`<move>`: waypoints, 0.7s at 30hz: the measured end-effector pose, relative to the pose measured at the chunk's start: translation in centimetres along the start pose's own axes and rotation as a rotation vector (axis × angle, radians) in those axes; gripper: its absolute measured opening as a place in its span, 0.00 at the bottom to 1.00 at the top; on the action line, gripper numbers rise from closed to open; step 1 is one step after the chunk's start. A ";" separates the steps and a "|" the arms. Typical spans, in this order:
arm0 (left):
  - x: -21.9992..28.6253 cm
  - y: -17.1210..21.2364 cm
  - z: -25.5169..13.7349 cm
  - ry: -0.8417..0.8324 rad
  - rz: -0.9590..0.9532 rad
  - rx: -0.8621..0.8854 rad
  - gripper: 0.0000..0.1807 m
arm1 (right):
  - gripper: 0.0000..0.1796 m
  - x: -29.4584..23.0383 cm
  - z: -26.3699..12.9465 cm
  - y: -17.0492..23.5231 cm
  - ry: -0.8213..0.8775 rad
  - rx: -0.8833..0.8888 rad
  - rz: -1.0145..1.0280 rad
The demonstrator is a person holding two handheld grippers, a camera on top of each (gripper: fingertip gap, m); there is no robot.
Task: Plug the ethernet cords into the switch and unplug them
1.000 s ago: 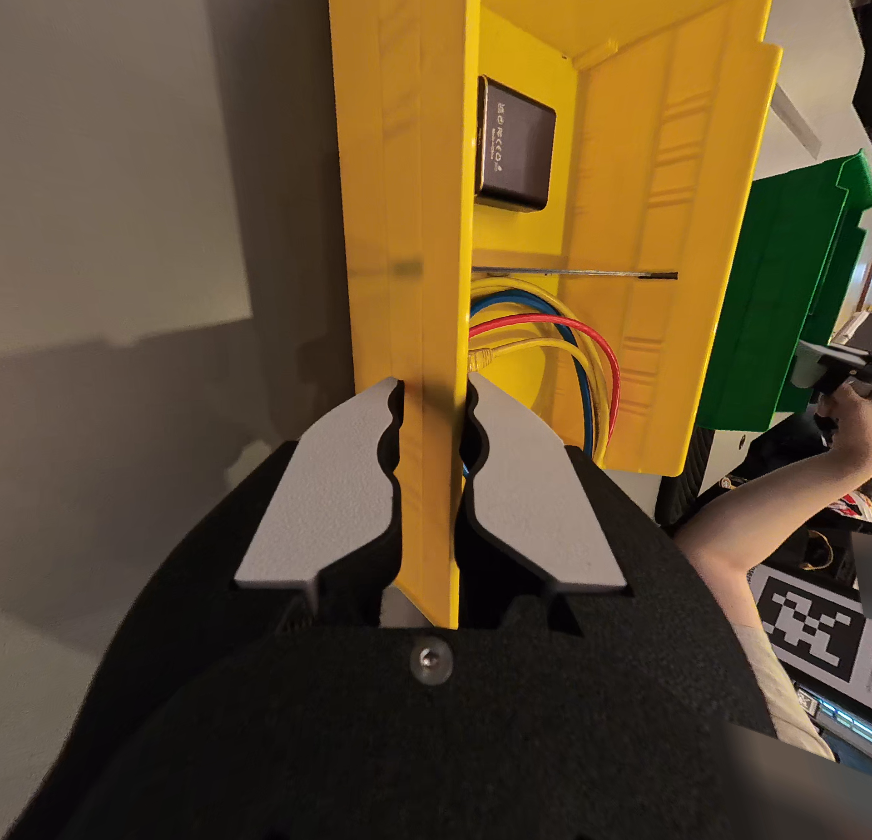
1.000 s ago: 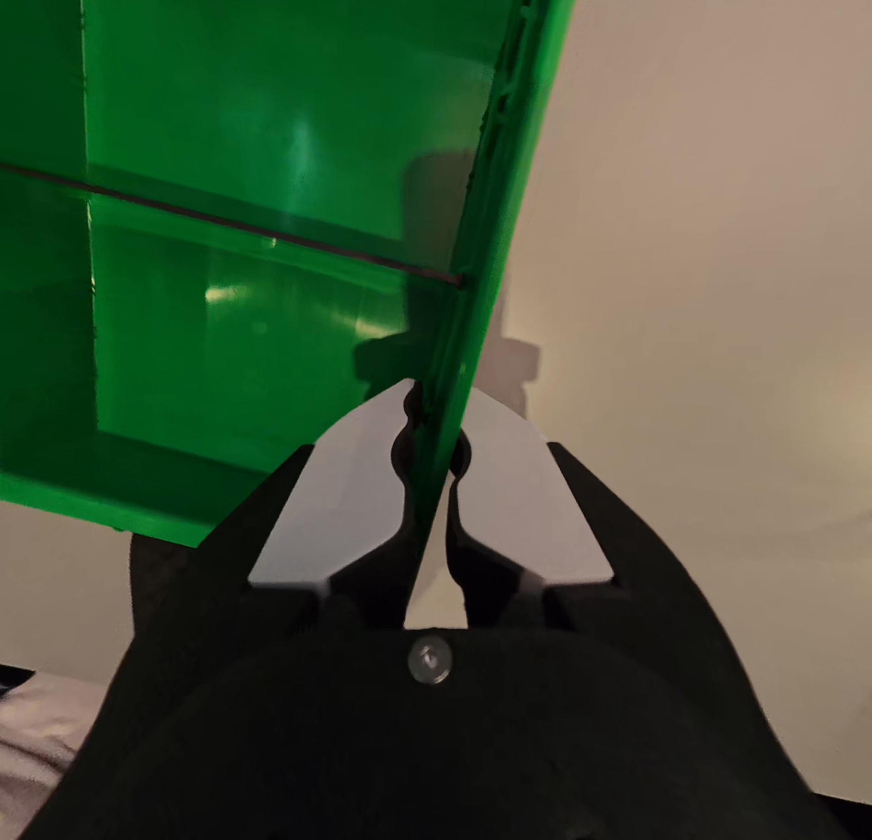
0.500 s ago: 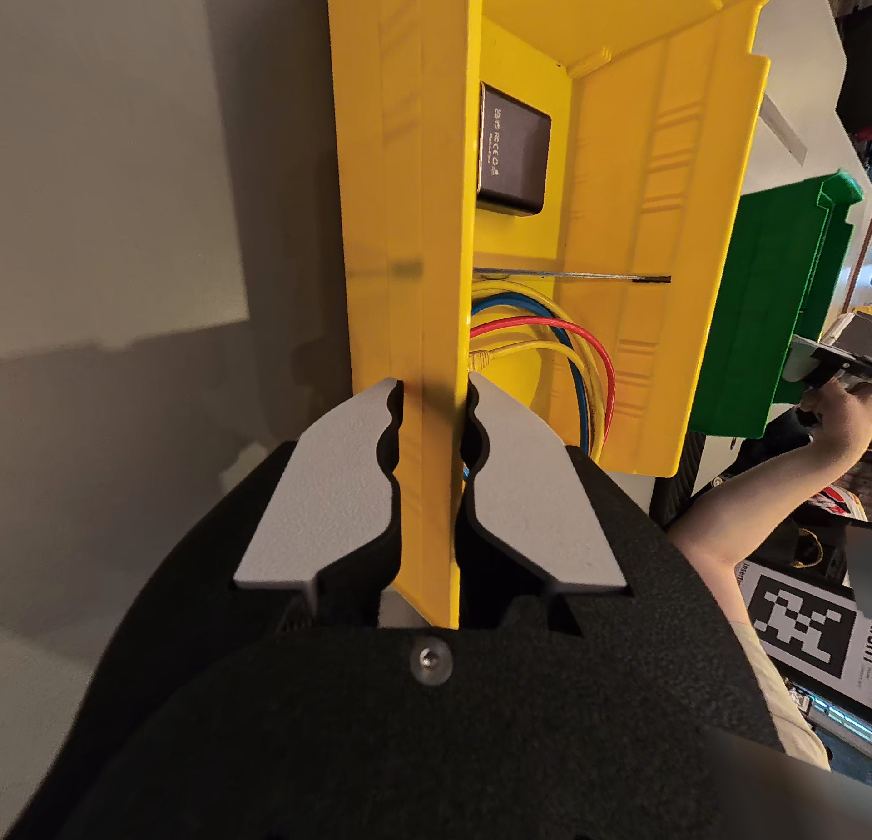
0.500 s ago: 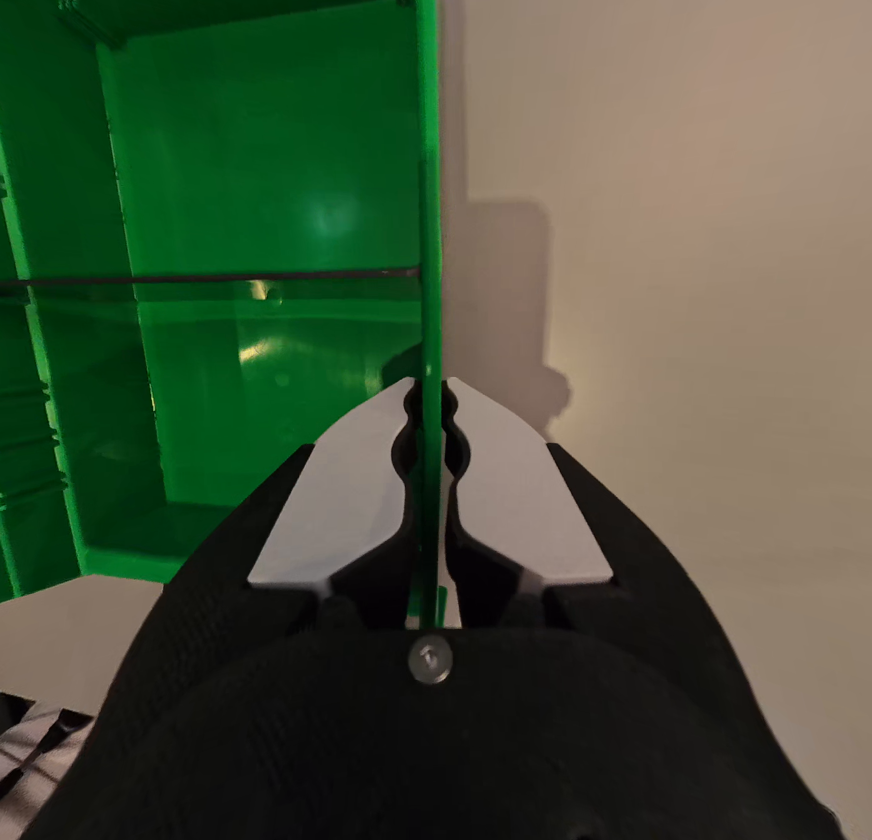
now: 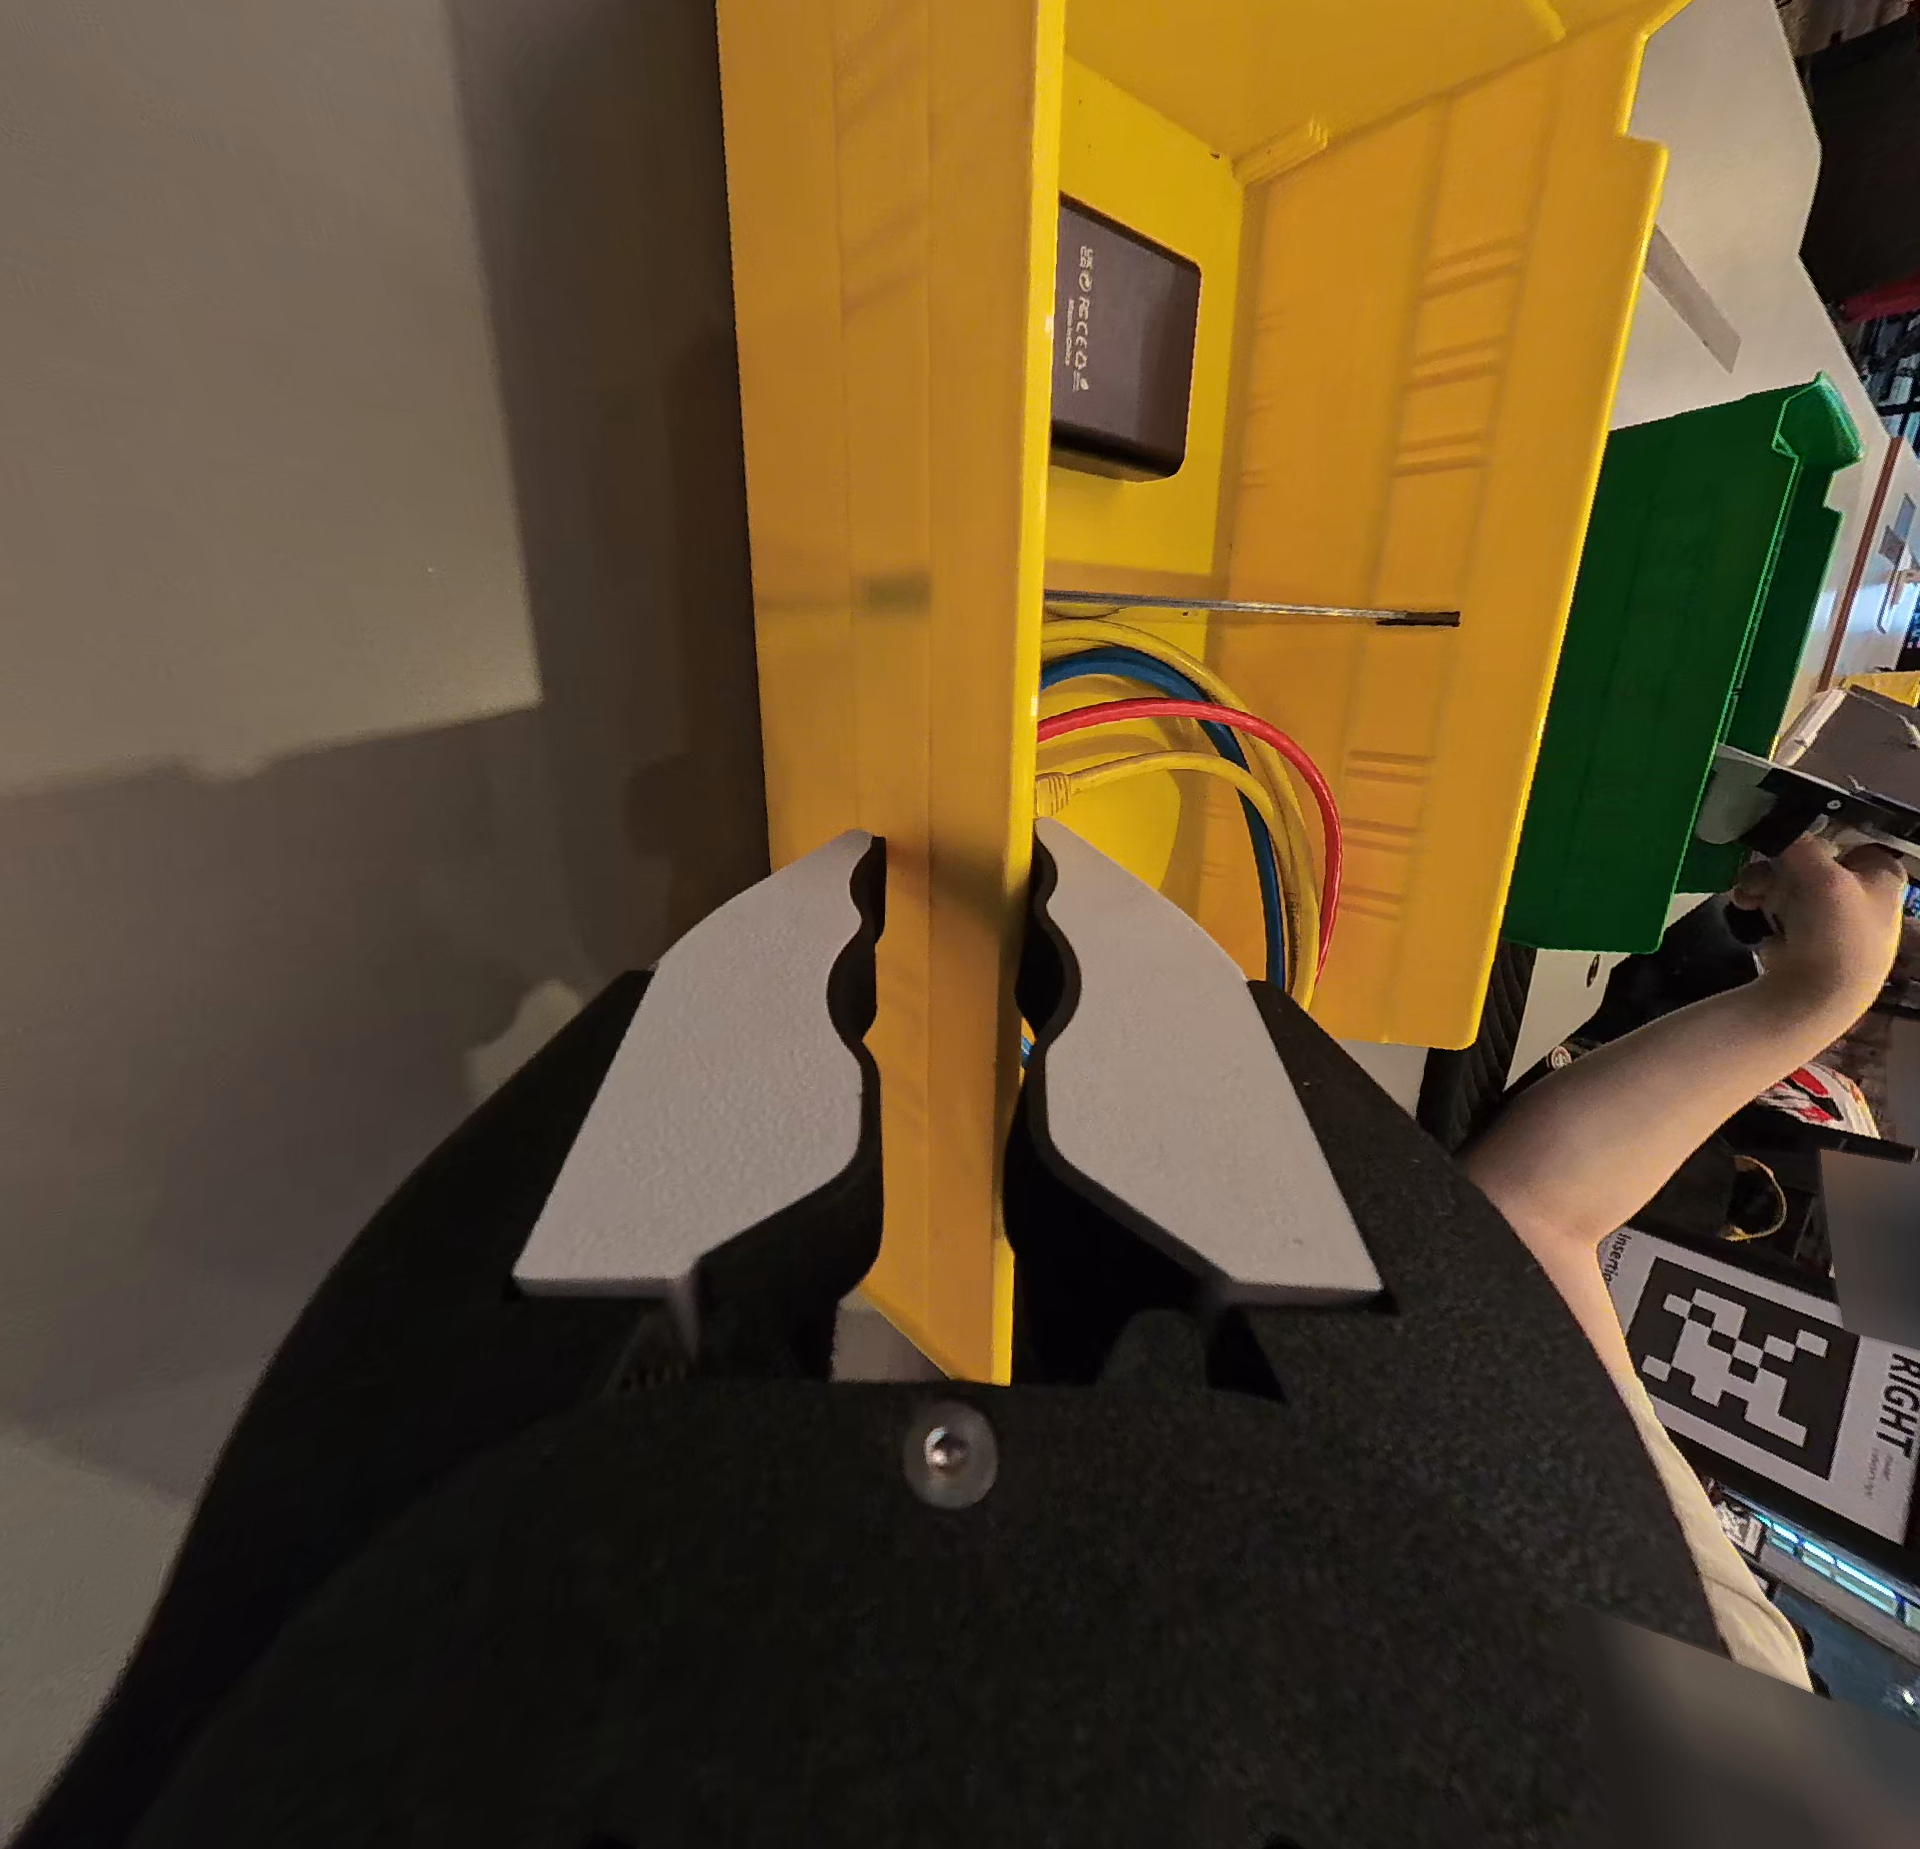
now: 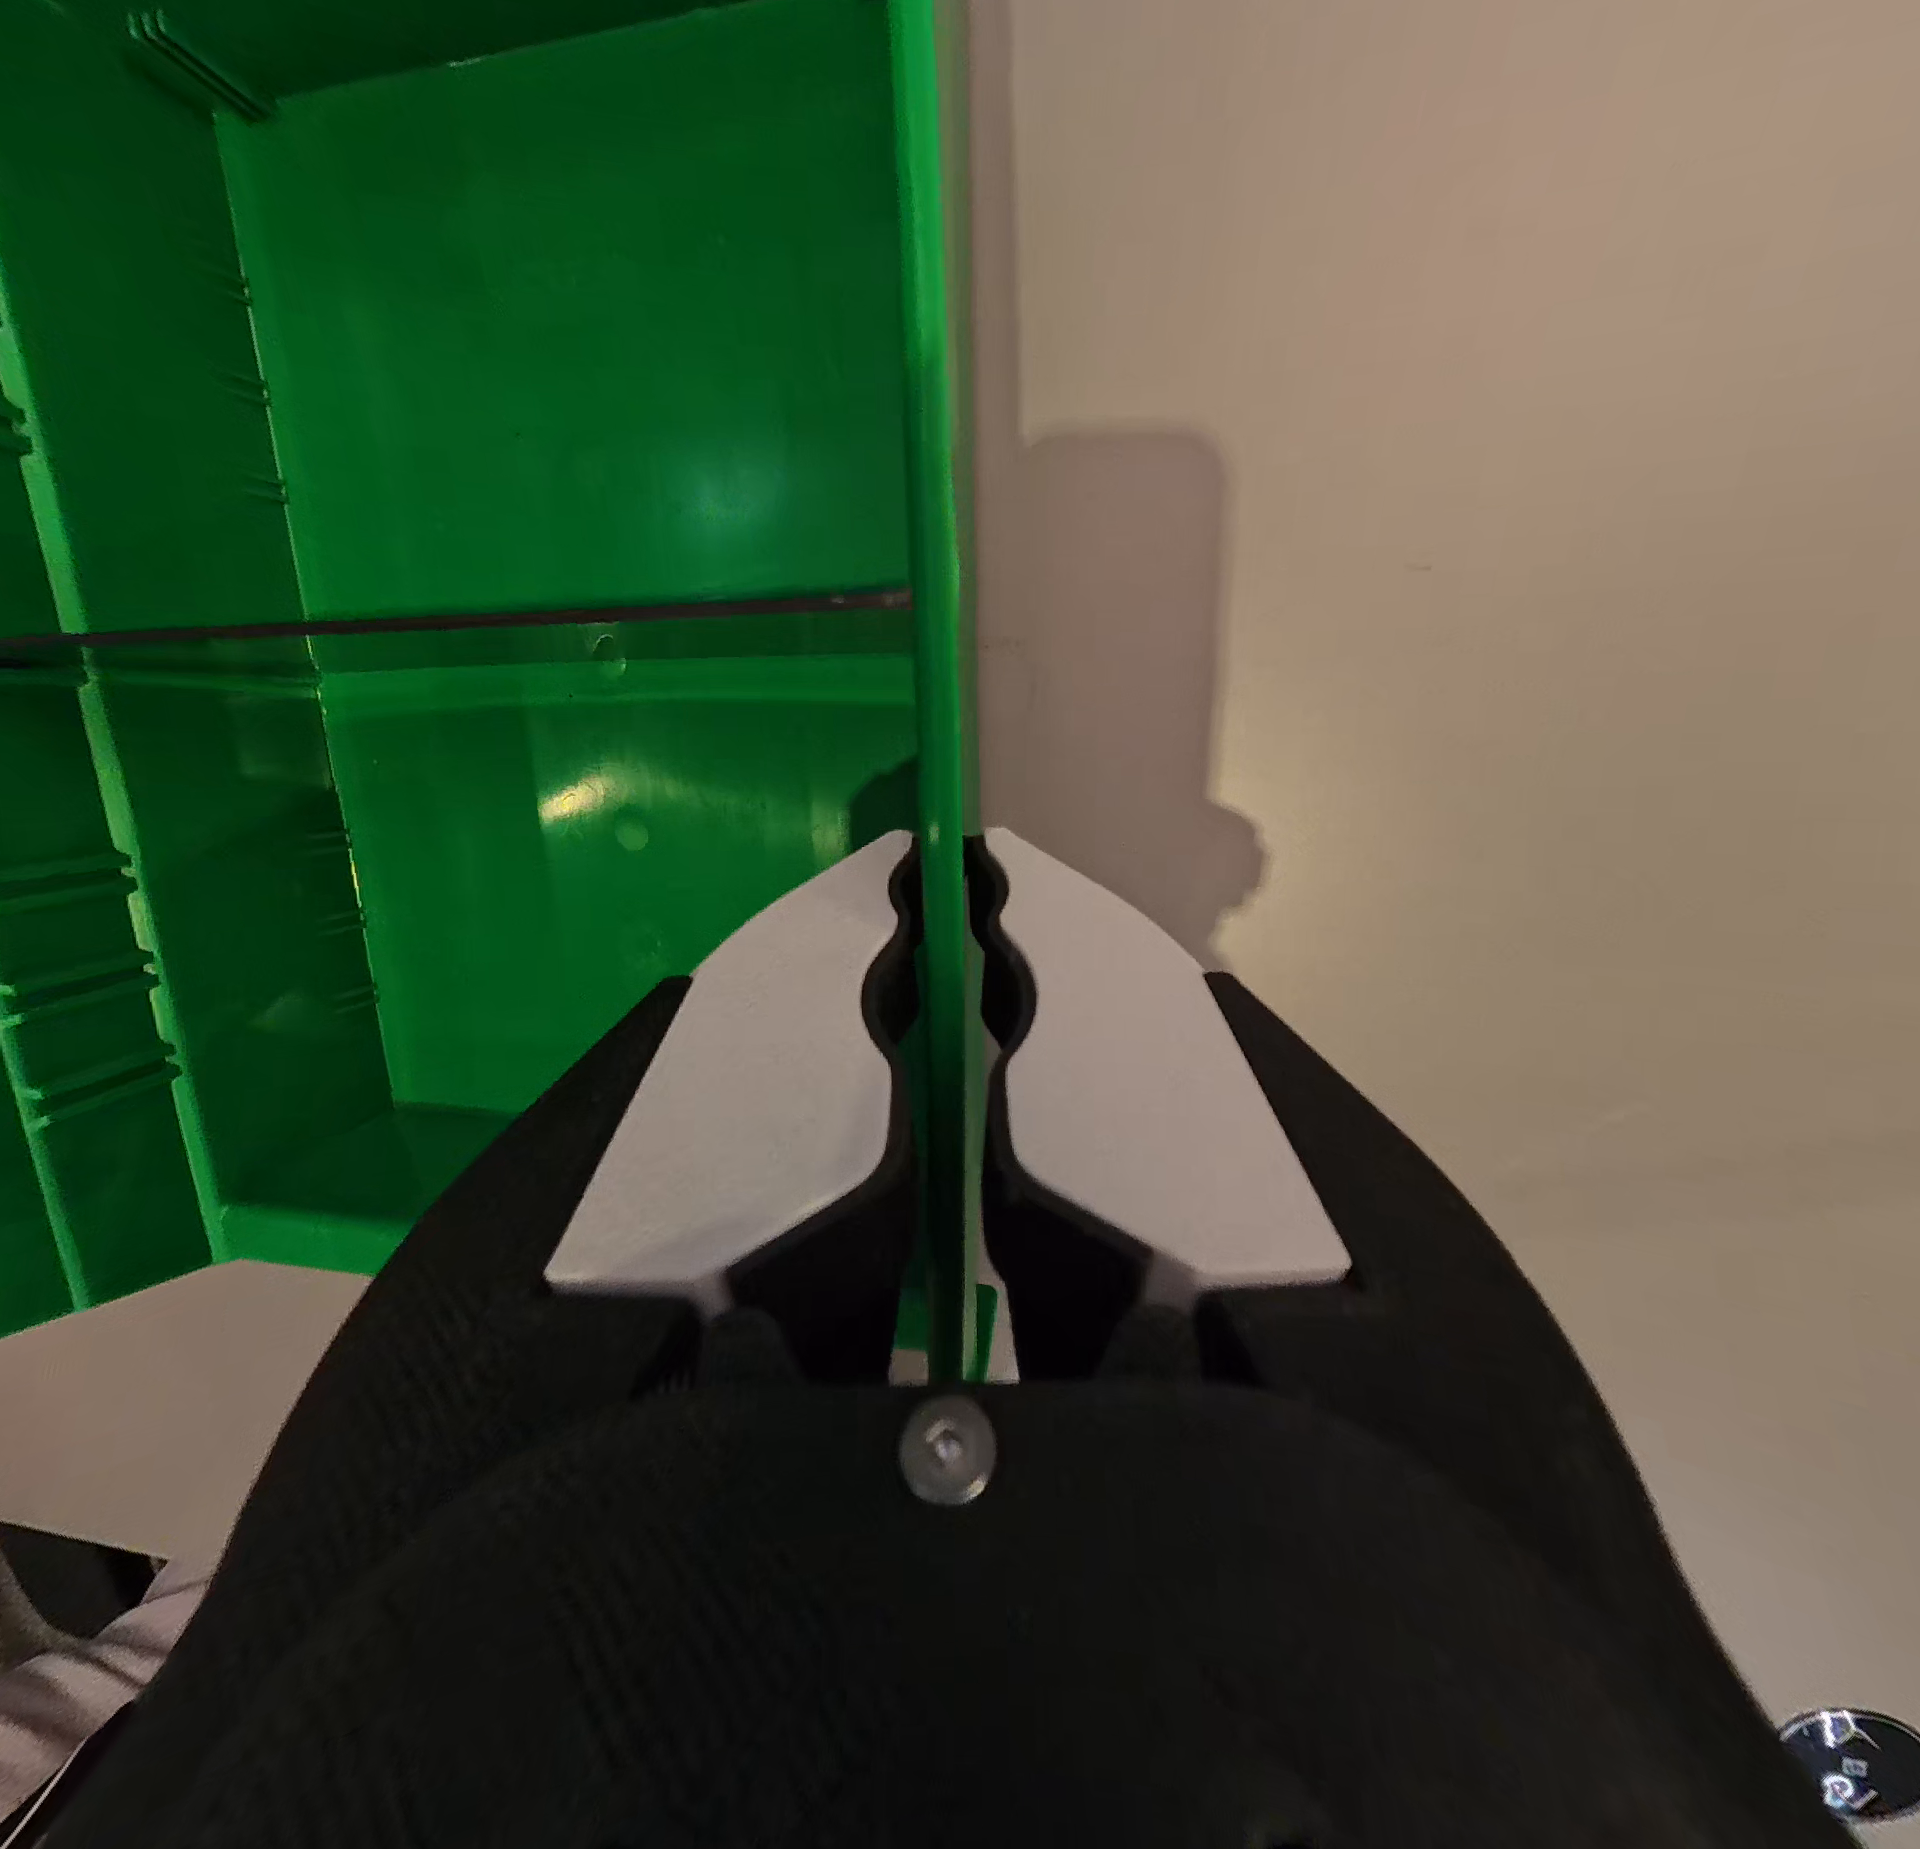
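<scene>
My left gripper (image 5: 956, 854) is shut on the left side wall of a yellow bin (image 5: 1455, 449). In the bin's far compartment lies the dark switch (image 5: 1122, 345). In the near compartment lie coiled yellow, blue and red ethernet cords (image 5: 1278, 791), behind a thin divider (image 5: 1247, 610). My right gripper (image 6: 940, 843) is shut on the right side wall of an empty green bin (image 6: 582, 365). That green bin (image 5: 1683, 677) and the right gripper (image 5: 1808, 812) holding it show at the right of the left wrist view.
A pale table surface (image 5: 260, 449) lies left of the yellow bin, and also right of the green bin (image 6: 1507, 552). A person's forearm (image 5: 1662, 1093) reaches to the right gripper. A thin dark divider (image 6: 457, 620) crosses the green bin. The grippers' ends are close to 65 cm from one another. Measured from the fingertips, the dark switch (image 5: 1122, 345) is 15 cm or so from the left gripper and 60 cm from the right.
The green bin has swung in the right gripper's view from tilted to upright and moved closer to the yellow bin. The left gripper and yellow bin have barely moved.
</scene>
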State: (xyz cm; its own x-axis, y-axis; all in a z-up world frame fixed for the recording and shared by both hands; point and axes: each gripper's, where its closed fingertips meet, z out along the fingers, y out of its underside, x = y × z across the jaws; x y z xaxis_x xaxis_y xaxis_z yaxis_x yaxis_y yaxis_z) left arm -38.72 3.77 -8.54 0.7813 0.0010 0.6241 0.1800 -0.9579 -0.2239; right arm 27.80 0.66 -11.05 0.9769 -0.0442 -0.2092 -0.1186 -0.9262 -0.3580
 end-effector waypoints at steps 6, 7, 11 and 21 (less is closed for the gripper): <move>0.0 0.0 0.0 0.005 0.003 -0.001 0.12 | 0.05 0.4 0.1 -0.2 0.017 0.005 0.048; 0.0 0.0 0.0 0.005 0.003 -0.002 0.12 | 0.05 0.4 0.1 -0.2 0.012 0.006 0.057; -0.1 0.0 0.0 0.008 -0.001 0.000 0.12 | 0.05 0.5 0.0 -0.1 0.007 0.009 0.087; -0.1 0.0 0.0 0.006 -0.001 -0.002 0.12 | 0.06 0.9 -0.1 0.2 -0.003 0.043 0.183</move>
State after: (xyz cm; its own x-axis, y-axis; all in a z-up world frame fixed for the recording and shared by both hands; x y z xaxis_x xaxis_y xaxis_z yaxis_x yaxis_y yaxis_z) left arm -38.79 3.72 -8.58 0.7778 0.0006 0.6285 0.1800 -0.9583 -0.2219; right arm 28.73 0.41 -11.18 0.9378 -0.2093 -0.2771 -0.3019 -0.8857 -0.3527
